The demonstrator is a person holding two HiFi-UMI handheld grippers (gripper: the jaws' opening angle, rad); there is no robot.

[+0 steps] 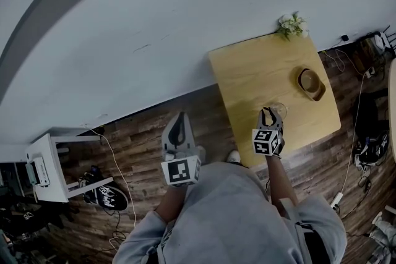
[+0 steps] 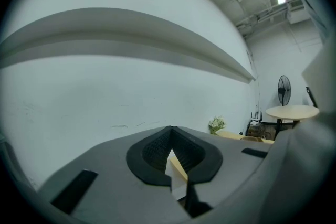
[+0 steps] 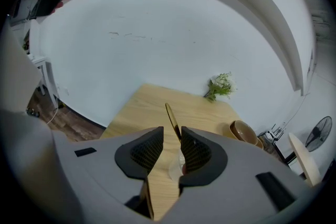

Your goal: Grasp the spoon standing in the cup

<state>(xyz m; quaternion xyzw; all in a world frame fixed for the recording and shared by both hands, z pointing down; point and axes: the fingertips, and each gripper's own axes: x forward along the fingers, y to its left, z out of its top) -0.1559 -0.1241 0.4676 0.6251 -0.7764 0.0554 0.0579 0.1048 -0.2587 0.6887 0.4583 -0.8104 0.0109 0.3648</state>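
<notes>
— Gold spoon [image 3: 170, 119] stands in the cup [image 3: 176, 168] on the table [image 3: 142, 107], handle up between the jaws of the right gripper [image 3: 171, 135].
— Gripped?
— Not yet. The jaws are part open, astride it (handle nearer the right-hand pad). Closing is left. The left gripper [image 2: 170, 136] is closed, empty, off the table.

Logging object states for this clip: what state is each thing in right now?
Left tongs: shut, empty.
Right tongs: open, jaws either side of the spoon.
Spoon: standing tilted in the cup, not clamped.
Cup: upright on the table.
Bowl: upright, looks empty.
</notes>
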